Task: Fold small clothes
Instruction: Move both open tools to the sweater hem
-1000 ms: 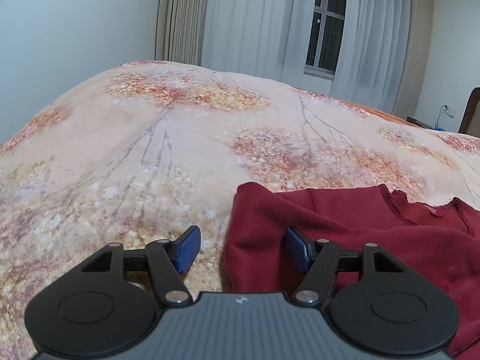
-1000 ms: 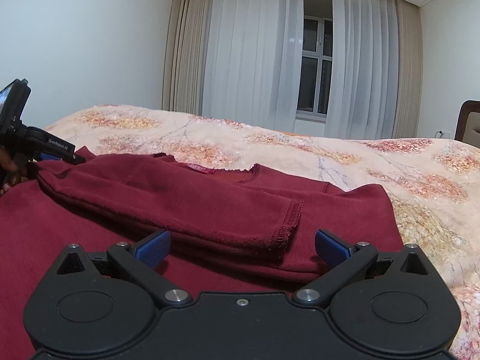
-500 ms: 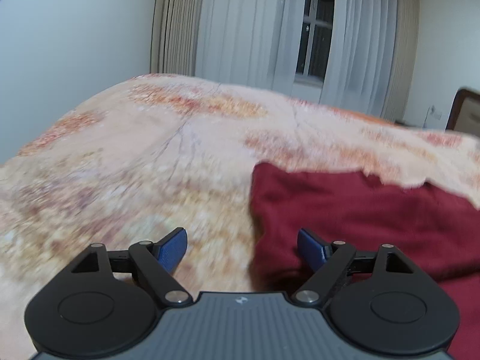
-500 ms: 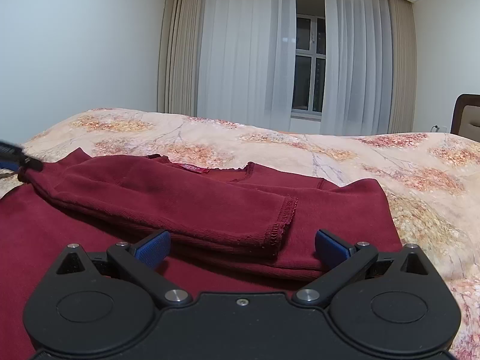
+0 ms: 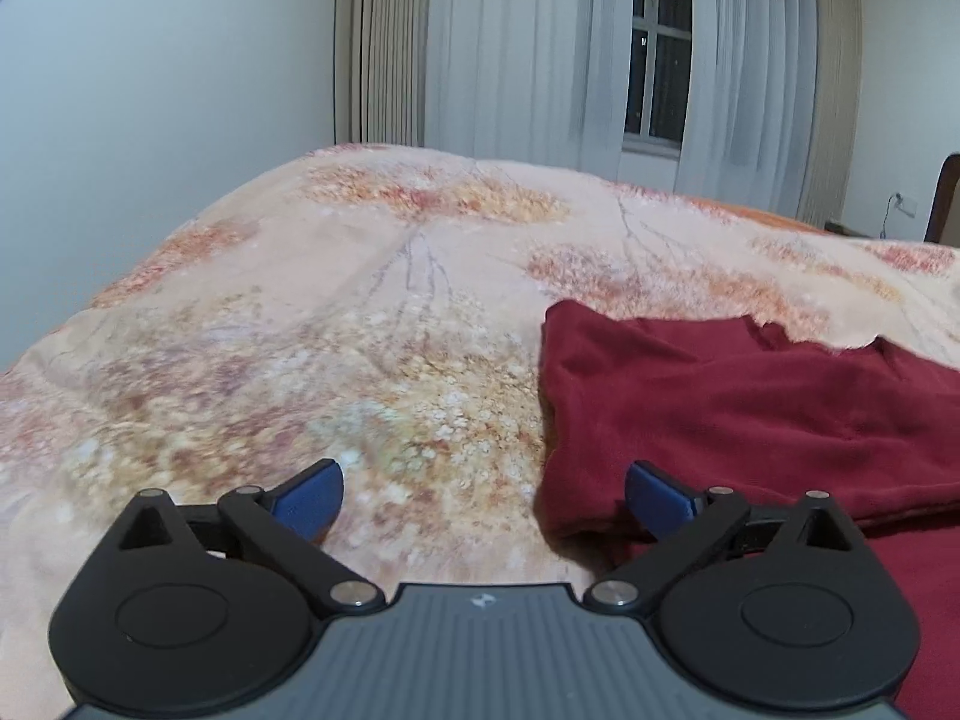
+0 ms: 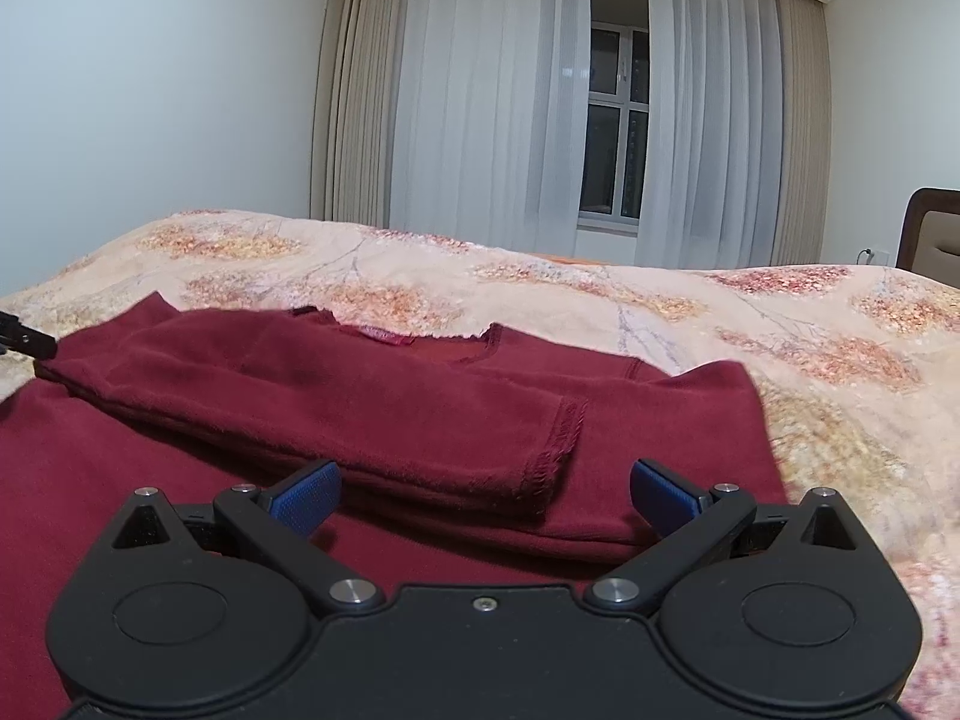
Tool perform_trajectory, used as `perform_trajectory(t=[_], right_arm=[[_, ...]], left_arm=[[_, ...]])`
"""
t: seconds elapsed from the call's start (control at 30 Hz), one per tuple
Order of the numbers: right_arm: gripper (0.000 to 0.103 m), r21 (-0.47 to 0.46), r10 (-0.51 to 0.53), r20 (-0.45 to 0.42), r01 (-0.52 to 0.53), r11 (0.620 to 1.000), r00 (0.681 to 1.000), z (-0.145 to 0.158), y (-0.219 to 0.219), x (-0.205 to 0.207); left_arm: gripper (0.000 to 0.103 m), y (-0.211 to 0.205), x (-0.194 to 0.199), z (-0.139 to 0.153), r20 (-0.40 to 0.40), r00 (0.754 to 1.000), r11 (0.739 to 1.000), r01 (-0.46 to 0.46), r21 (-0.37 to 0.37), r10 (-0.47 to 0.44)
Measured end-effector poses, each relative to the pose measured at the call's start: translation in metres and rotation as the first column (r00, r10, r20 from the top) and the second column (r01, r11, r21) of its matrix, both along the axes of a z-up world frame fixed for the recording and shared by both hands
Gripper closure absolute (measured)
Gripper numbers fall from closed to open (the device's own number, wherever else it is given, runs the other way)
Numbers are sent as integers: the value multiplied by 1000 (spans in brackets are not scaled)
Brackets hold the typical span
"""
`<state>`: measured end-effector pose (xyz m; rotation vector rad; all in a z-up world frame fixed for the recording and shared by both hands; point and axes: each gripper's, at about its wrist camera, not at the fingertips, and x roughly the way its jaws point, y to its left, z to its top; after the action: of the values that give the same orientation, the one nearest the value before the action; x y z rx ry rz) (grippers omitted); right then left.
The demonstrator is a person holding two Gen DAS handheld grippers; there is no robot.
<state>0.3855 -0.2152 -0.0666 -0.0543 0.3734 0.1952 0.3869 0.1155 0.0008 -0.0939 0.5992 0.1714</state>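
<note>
A dark red long-sleeved top (image 6: pixel 372 396) lies flat on the bed, both sleeves folded across its chest, one cuff (image 6: pixel 561 438) on top. In the left wrist view the top (image 5: pixel 750 402) lies at the right. My left gripper (image 5: pixel 483 495) is open and empty, hovering at the top's left folded edge, its right fingertip (image 5: pixel 657 495) over the cloth. My right gripper (image 6: pixel 483 495) is open and empty, low over the top's body just below the folded sleeves. The left gripper's tip (image 6: pixel 27 343) shows at the far left in the right wrist view.
The bed has a beige floral blanket (image 5: pixel 336 348) stretching left of and beyond the top. White curtains and a window (image 6: pixel 612 156) stand behind the bed. A dark headboard (image 6: pixel 930 234) is at the far right.
My left gripper has opened wider and drawn back to the left off the top's folded shoulder. My right gripper has stayed open and almost still.
</note>
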Motion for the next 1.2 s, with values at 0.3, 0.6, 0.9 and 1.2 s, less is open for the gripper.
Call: perform_trajectory(t=[0.3,0.6,0.9,1.2], right_arm=[[1,-54,41,-43,-43,998,998,25,-13,-74],[1,-168,-15,-97,-2,986,995,-1,-20,-168],[1,-86,-112,-118,103,991,987,-13,-46,-243],[1,-134,23,42,-17,991,999,-24,-24,-315]], left_arm=[[1,-17,-90,10,20,996,996,85,-37,-84],[0,-31,-164,-8,-16,991,985,132,-111,-134],[0,-59,-227,-12,-12,978,977,210,42,-210],[0,-82,-271,-19,-14,963,963,268,6,-268]])
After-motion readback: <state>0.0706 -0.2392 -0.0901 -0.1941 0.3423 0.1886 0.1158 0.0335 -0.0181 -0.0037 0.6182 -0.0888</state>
